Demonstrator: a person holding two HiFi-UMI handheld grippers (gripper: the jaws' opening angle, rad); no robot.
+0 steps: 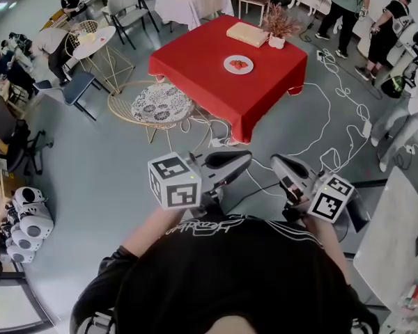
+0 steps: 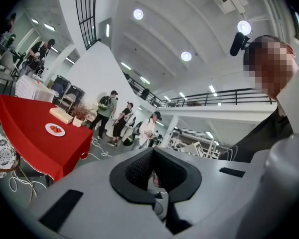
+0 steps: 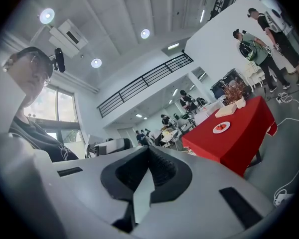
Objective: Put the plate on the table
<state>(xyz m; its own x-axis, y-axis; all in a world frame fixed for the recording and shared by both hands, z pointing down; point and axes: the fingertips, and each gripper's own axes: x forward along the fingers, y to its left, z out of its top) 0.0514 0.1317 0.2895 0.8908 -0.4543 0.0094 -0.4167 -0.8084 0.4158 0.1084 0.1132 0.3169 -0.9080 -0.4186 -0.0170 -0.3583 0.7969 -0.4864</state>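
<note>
plate [image 1: 238, 64] with some red food on it sat near the middle of the red table [image 1: 195, 72], flat on the cloth and well apart from both grippers. a pale box [image 1: 247, 33] and a small vase of dried sprigs [image 1: 279, 25] stood beyond it at the far edge, and a wire chair [image 1: 160, 106] with a patterned cushion was just beside the table's near left side. the left gripper [image 1: 242, 160] and the right gripper [image 1: 279, 163] were held close to the person's chest, side by side, pointing level toward the table across open floor strewn with white cables [image 1: 334, 110]. in the left gripper view its jaws were pressed together with nothing between them; in the right gripper view the jaws likewise met at the tips and carried nothing. judged from this, the placing seemed done: the plate rested on the table, neither tool had hold of it, and no second plate showed anywhere near the hands. what was left, if anything, looked like no more than standing clear. other people stood further back in the room, well away from the table.
</note>
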